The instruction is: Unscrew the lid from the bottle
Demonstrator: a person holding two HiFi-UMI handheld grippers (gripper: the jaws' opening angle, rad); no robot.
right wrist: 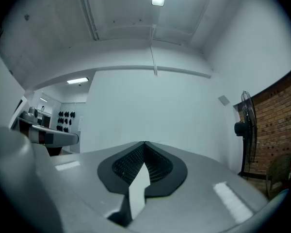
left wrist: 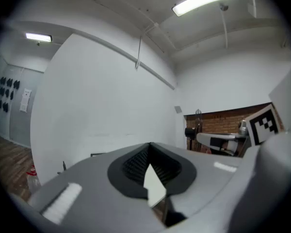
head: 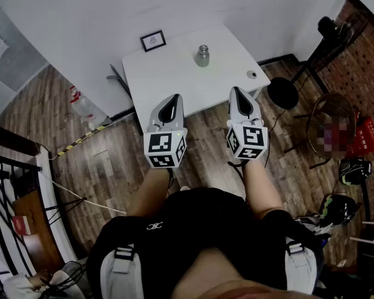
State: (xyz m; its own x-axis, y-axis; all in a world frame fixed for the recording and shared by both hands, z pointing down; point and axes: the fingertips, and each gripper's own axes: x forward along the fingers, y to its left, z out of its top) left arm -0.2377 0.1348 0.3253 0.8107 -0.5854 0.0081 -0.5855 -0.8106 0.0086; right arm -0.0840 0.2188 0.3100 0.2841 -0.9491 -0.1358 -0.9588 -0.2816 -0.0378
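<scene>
Bottle (head: 202, 56) upright on table (head: 168, 73), well apart: 1 o'clock from left gripper (head: 172, 98), 11 o'clock from right gripper (head: 237, 91); both closed, empty, about equally near.

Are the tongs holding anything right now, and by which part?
Nothing is held. The left tongs and right tongs are both shut and empty; the bottle stands untouched on the table.
</scene>
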